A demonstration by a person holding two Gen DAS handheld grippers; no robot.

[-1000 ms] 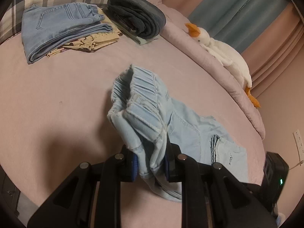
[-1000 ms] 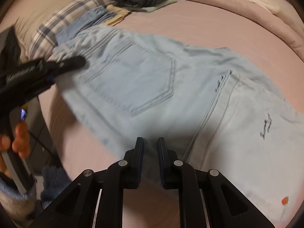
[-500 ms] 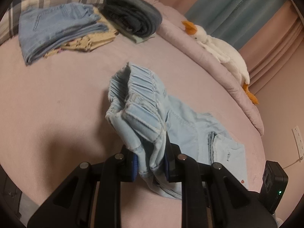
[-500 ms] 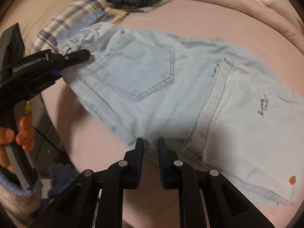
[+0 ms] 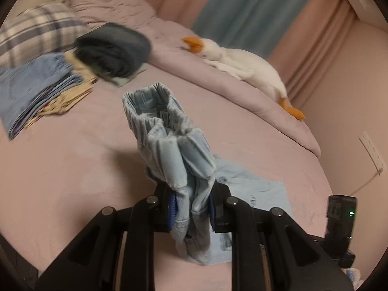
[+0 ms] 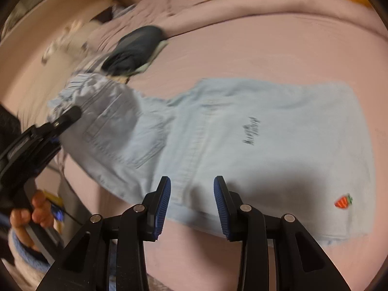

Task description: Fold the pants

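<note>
Pants [image 6: 242,133], pale blue denim (carrot patch), lie partly folded.

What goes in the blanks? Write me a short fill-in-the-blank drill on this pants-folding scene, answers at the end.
1. The left tongs are shut on the pale blue pants' gathered ____.
2. The right tongs are ____, holding nothing.
3. The small embroidered patch near the pants' hem is shaped like a ____.
4. The white plush toy on the bed has an ____ beak.

Answers: waistband; open; carrot; orange
</note>
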